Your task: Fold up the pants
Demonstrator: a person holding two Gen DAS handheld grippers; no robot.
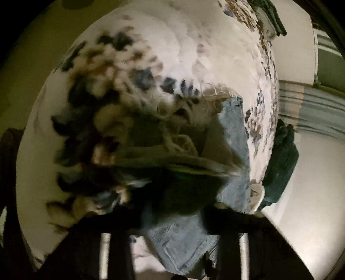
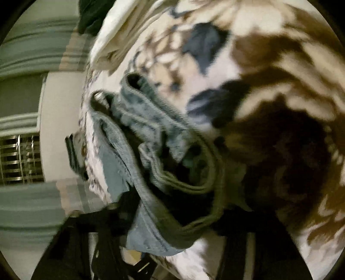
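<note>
Light blue denim pants lie on a white bedspread with a blue and brown flower print. In the left wrist view my left gripper is shut on the frayed leg end of the pants, which bunches up right in front of the camera. In the right wrist view my right gripper is shut on the waistband of the pants, and the denim hangs in folds over the bedspread. Both views are blurred.
A dark green garment lies at the bed's right edge, and more dark cloth sits at the far end. A pale wall, striped fabric and a window blind are beyond the bed.
</note>
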